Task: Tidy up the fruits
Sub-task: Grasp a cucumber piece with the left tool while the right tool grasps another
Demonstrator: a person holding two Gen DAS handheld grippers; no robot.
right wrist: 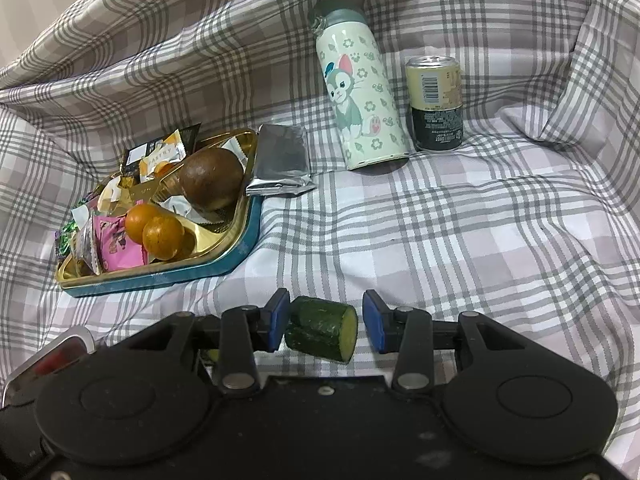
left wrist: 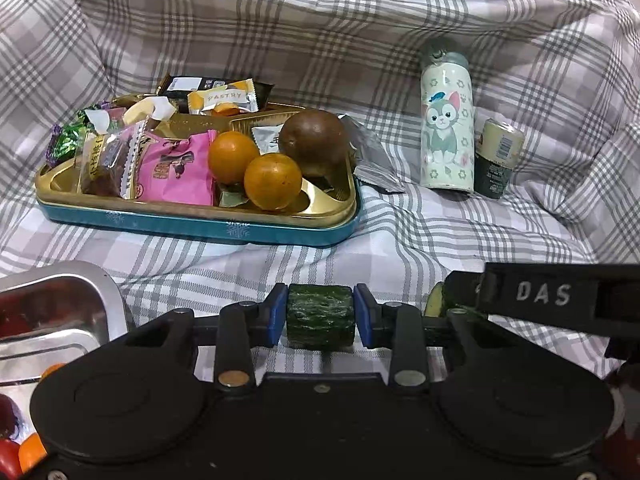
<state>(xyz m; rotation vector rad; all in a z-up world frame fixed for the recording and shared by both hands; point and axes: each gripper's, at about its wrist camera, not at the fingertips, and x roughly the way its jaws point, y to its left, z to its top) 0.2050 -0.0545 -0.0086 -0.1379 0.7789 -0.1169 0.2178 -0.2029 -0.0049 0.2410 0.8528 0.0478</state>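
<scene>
Cucumber piece (left wrist: 320,316), pinched crosswise in left gripper (left wrist: 320,318) jaws; right gripper (right wrist: 326,326) jaws spread around another piece (right wrist: 322,328); teal tin (left wrist: 200,222): two oranges (left wrist: 272,176), brown fruit (left wrist: 314,142), wrapped snacks (left wrist: 176,170).

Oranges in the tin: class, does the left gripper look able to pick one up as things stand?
Probably not yet: the left gripper is shut on a cucumber piece, though the cloth towards the tin lies clear.

Checked cloth (left wrist: 400,224), glossy gold tin tray (left wrist: 192,206), shiny steel tray (left wrist: 60,300), foil packet (right wrist: 282,164), matt black plastic gripper (left wrist: 320,314)
</scene>
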